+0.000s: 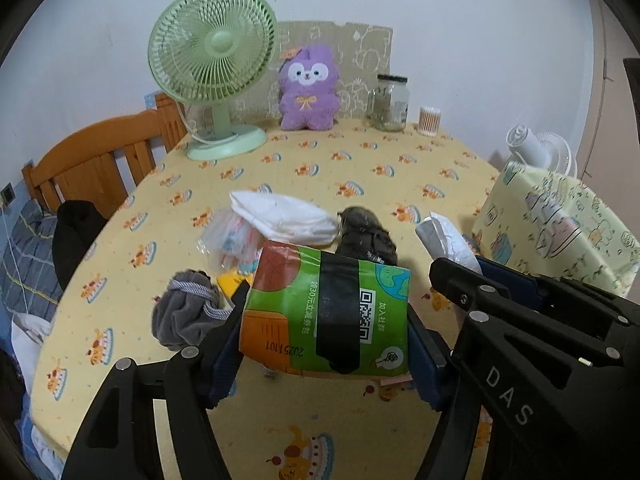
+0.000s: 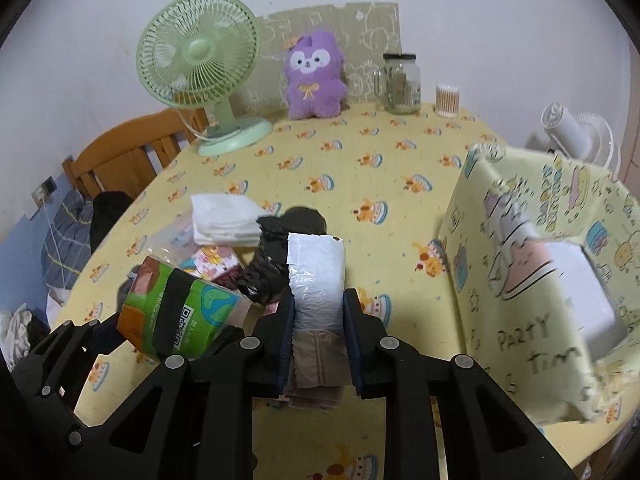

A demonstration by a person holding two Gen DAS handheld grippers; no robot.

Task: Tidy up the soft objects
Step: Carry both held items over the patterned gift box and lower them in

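Green-orange tissue pack (image 1: 326, 312); purple plush (image 1: 307, 88); yellow cake-print tablecloth (image 1: 360, 168)

Two fans: green (image 1: 212, 68), white (image 1: 540, 152); one plush (image 1: 307, 88); one jar (image 1: 390, 102).

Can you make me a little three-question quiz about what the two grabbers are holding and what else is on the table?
1. True or false: the left gripper holds a green tissue pack.
2. What does the right gripper hold? A) the purple plush toy B) a white plastic packet C) the glass jar
3. Fill in: beside the purple plush toy at the back of the table stands a green ____.

Key
1. True: its fingers clamp the pack from both sides, above the table.
2. B: the white plastic packet sits between its fingers; the glass jar stands far back.
3. Fan: the green fan is left of the toy.
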